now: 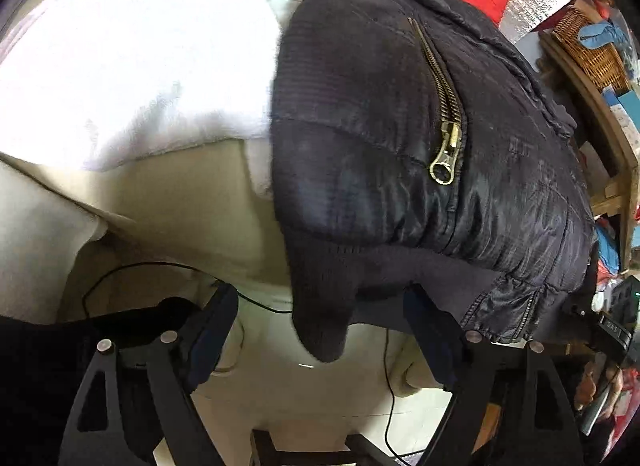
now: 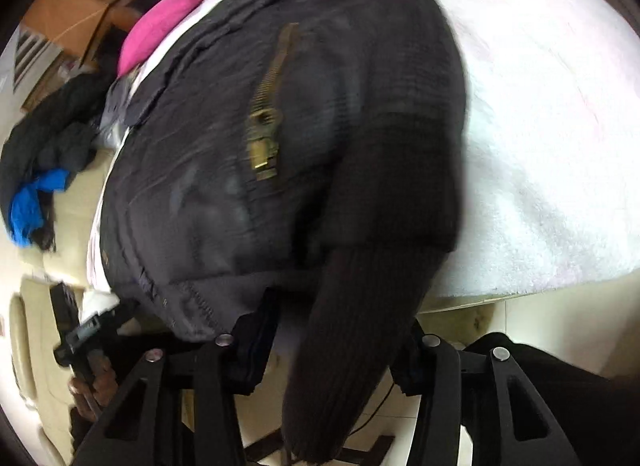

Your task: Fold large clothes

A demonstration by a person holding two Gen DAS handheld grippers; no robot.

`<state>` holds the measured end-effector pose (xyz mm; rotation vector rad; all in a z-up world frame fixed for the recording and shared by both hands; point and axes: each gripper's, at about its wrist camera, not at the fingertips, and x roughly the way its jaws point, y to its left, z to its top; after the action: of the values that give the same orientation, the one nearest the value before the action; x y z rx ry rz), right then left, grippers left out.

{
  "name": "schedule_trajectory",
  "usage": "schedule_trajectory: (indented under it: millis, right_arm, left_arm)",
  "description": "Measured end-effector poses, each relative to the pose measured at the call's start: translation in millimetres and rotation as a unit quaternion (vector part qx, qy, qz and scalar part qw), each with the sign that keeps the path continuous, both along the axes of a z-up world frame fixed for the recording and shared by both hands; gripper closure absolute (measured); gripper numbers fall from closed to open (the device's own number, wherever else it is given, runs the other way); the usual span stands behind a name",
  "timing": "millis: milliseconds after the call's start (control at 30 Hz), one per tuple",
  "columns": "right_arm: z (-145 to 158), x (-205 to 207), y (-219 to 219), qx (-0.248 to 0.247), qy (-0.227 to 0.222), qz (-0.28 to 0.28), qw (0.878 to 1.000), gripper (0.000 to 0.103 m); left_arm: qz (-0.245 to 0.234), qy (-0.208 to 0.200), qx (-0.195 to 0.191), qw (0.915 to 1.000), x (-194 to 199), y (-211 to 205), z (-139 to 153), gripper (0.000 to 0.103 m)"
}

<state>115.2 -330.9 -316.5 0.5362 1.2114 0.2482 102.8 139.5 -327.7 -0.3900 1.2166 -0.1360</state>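
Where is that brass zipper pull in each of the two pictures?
Left wrist view: the brass zipper pull sits right of centre on the dark jacket.
Right wrist view: the same pull, blurred, sits left of centre on the jacket.
Shared landmark: the ribbed knit cuff hanging off the table's near edge, between the claw fingers in both views.

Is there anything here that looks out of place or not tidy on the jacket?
Yes. One ribbed cuff of the dark jacket droops off the edge of the white-covered surface, hanging over the floor. The brass zipper lies closed; nothing looks damaged.
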Motion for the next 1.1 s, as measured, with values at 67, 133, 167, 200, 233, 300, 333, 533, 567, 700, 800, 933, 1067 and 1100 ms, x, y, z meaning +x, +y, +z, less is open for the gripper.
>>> schedule_trajectory:
  millis: [67, 133, 167, 200, 233, 300, 333, 533, 567, 700, 800, 933, 1067, 1100]
  right_arm:
    - [-4.1, 1.8, -3.0, 0.021, 0.006, -0.005, 1.000, 0.046]
    - [-1.9, 0.8, 0.3, 0.007, -0.005, 0.004, 1.000, 0.048]
    - [1.0, -1.3, 2.7, -0.004, -0.013, 0.010, 1.000, 0.058]
    - [5.1, -3.5, 5.6, -0.020, -0.017, 0.015, 1.000, 0.065]
    - [9.9, -3.0, 6.8, -0.036, -0.020, 0.016, 0.999, 0.074]
    - [23.9, -8.4, 5.4, -0.045, -0.033, 0.016, 0.998, 0.082]
    - [33.1, -11.7, 3.6, -0.047, -0.042, 0.016, 0.998, 0.083]
    - [97.2, -19.8, 4.2, -0.030, -0.124, 0.043, 0.991, 0.088]
    - [103.0, -16.0, 5.5, -0.027, -0.128, 0.049, 0.990, 0.088]
    - [77.5, 3.6, 1.6, -0.005, -0.085, 0.043, 0.995, 0.086]
    - [42.2, 8.2, -3.3, 0.013, -0.036, 0.028, 0.999, 0.084]
    - [17.4, 6.5, -13.9, 0.046, -0.022, 0.007, 0.999, 0.082]
    - [9.5, 14.7, -13.0, 0.064, -0.012, 0.000, 0.998, 0.077]
    - [8.5, 14.7, -14.0, 0.072, -0.009, -0.003, 0.997, 0.076]
  left_arm:
    - [-0.005, -0.003, 0.007, 1.0000, 2.3, -3.9, -1.9, 0.032]
    - [-0.025, 0.001, 0.009, 0.9997, 0.9, -9.5, -4.1, 0.081]
    - [-0.031, -0.003, 0.019, 0.9994, -0.5, -11.7, -2.6, 0.087]
    - [-0.034, -0.011, 0.025, 0.9991, -1.8, -13.0, 0.3, 0.091]
    - [-0.036, -0.015, 0.027, 0.9989, -3.7, -13.5, 3.5, 0.094]
    - [-0.035, -0.030, 0.024, 0.9987, -8.8, -10.7, 14.3, 0.095]
    - [-0.038, -0.045, 0.023, 0.9980, -12.5, -9.3, 24.3, 0.095]
    - [-0.074, -0.140, 0.018, 0.9873, -24.8, -5.4, 92.9, 0.095]
    - [-0.080, -0.144, 0.016, 0.9862, -21.2, -3.6, 96.5, 0.095]
    - [-0.099, -0.100, 0.019, 0.9899, -10.2, -1.9, 71.4, 0.095]
    - [-0.086, -0.050, 0.018, 0.9949, -0.8, -2.5, 38.5, 0.094]
    - [-0.069, 0.011, -0.023, 0.9973, 9.2, 8.0, 11.4, 0.060]
    - [-0.087, 0.001, -0.020, 0.9960, 11.4, 1.0, 12.0, 0.056]
    - [-0.087, -0.006, -0.017, 0.9960, 11.7, -1.3, 14.0, 0.058]
